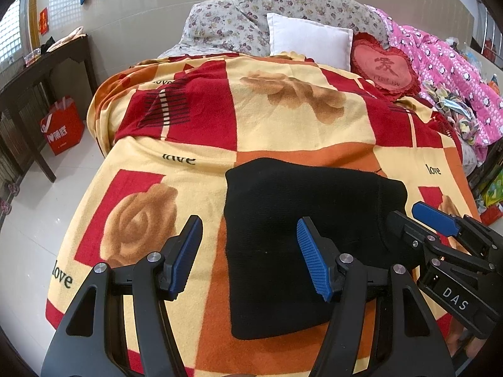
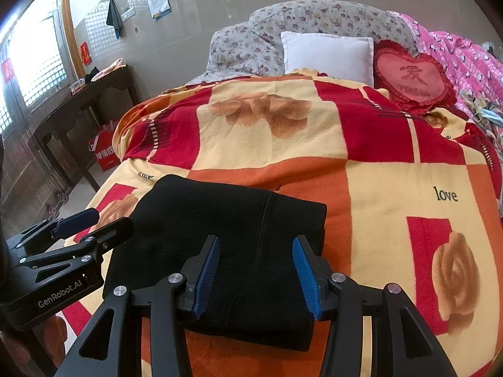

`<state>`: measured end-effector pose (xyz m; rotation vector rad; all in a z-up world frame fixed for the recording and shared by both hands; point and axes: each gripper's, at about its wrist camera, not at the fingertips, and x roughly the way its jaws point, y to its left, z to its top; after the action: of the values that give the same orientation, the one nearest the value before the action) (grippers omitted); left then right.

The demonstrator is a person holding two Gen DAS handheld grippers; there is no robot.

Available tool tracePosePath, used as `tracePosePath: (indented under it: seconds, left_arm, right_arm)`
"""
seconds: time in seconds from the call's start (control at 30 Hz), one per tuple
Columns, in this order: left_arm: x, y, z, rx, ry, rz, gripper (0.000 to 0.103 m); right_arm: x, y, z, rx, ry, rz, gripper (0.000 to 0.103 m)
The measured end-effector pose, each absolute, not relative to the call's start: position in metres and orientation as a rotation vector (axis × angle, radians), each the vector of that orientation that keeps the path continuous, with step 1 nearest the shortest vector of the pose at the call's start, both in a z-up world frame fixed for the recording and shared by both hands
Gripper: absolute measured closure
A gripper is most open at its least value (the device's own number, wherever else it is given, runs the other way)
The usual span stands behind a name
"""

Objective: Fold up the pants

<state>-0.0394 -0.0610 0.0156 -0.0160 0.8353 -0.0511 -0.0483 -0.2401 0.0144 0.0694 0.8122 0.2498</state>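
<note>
The black pants [image 1: 298, 194] lie folded into a compact rectangle on the red, orange and cream blanket [image 1: 283, 116] near the bed's front edge. My left gripper [image 1: 248, 223] hovers open over the pants' left edge, one blue pad above the blanket, the other above the black cloth. My right gripper [image 2: 256, 240] stands open over the right half of the pants [image 2: 204, 213], nothing pinched between its pads. Each gripper shows in the other's view: the right gripper [image 1: 405, 213] by the pants' right side, the left gripper [image 2: 111, 217] by their left side.
At the head of the bed lie a white pillow [image 1: 309, 39], a red heart cushion [image 1: 388, 66], a floral quilt [image 1: 239, 22] and a pink quilt [image 1: 446, 62]. A dark wooden table [image 1: 34, 72] and a red bag [image 1: 63, 125] stand on the tiled floor to the left.
</note>
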Motion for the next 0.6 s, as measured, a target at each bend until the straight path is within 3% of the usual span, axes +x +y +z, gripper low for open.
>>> tracePosePath:
  seconds: [0.6]
  left_arm:
    - [-0.0384,-0.0600,0.0130,-0.018,0.831,-0.056,0.040]
  right_arm:
    - [-0.0487,-0.2385,0.0101,0.070,0.820,0.254,0.056]
